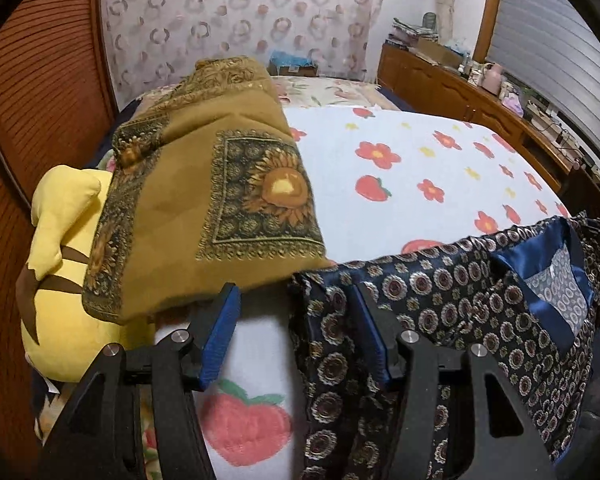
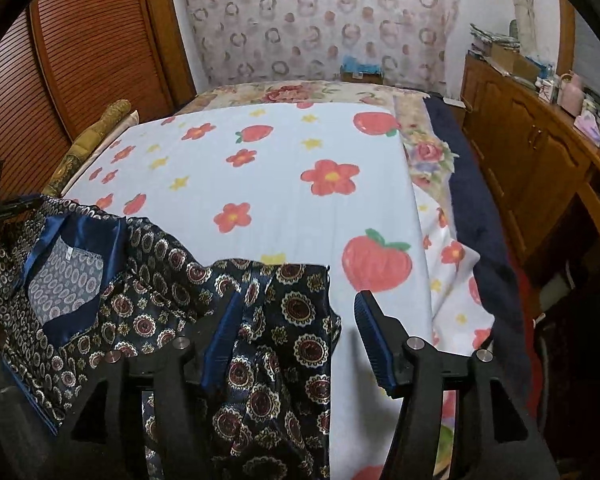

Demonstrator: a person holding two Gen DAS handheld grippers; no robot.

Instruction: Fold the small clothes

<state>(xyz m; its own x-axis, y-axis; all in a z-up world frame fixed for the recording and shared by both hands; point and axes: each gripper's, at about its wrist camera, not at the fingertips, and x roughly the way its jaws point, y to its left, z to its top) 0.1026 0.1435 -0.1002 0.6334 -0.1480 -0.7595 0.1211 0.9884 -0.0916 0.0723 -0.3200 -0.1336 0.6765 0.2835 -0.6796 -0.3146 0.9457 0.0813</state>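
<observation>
Nearest to us, the lower edge of both views cuts off the navy patterned garment (image 1: 440, 312), so we cannot see how far it hangs over the near side of the bed (image 2: 284, 184). In the left wrist view the garment's cloth covers the base of one blue pad, and we cannot tell whether that pad touches the fabric or merely sits in front of it.

Our left gripper (image 1: 296, 332) points forward over the near edge of the bed, tilted slightly downward. Its fingers (image 1: 220, 332) stand wide apart and hold nothing; between them we see bare white sheet with a red strawberry print. Our right gripper (image 2: 296, 336) is posed much the same, its fingers (image 2: 374, 340) also spread wide and empty. One of its fingers lies over the garment's patterned cloth, the other over bare sheet.

The garment lies crumpled along the near edge of the bed, its blue satin inner lining (image 2: 72, 276) turned up and showing a small label too blurred to read.

Just beyond the left gripper, a mustard sunflower cloth (image 1: 204, 200) is draped over a yellow plush toy (image 1: 68, 264), hiding most of it. Farther off, a wooden dresser (image 2: 532, 160) carries clutter too small for us to identify.
</observation>
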